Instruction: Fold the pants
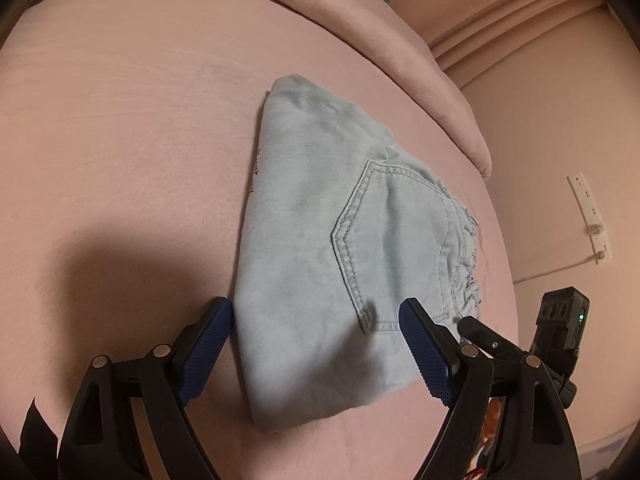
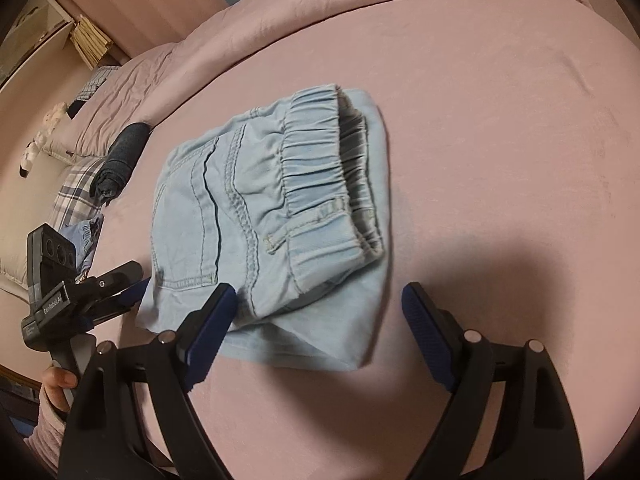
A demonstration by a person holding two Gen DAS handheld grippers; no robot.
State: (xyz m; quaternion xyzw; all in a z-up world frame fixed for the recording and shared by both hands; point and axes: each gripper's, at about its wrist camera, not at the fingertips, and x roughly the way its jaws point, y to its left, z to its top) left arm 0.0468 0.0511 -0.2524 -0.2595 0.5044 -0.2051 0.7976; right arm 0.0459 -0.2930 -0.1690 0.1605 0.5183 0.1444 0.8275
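Light-blue denim pants (image 1: 320, 248) lie folded into a compact packet on the pink bed sheet (image 1: 120, 140), back pocket up. In the right wrist view the pants (image 2: 248, 200) show their elastic waistband on top. My left gripper (image 1: 318, 320) is open and straddles the packet's near end, its left pad beside the fabric's edge and its right pad over the pocket corner. My right gripper (image 2: 320, 304) is also open, with the packet's near corner lying between its fingers and neither pad pressing. The left gripper (image 2: 136, 282) appears at the packet's left edge.
A pink duvet (image 2: 360, 0) is bunched along the far side of the bed. A rolled dark garment (image 2: 120, 156), a plaid cloth (image 2: 76, 192) and pillows lie to the left. A hand (image 2: 60, 384) holds the left gripper's handle. A wall socket (image 1: 588, 216) is at the right.
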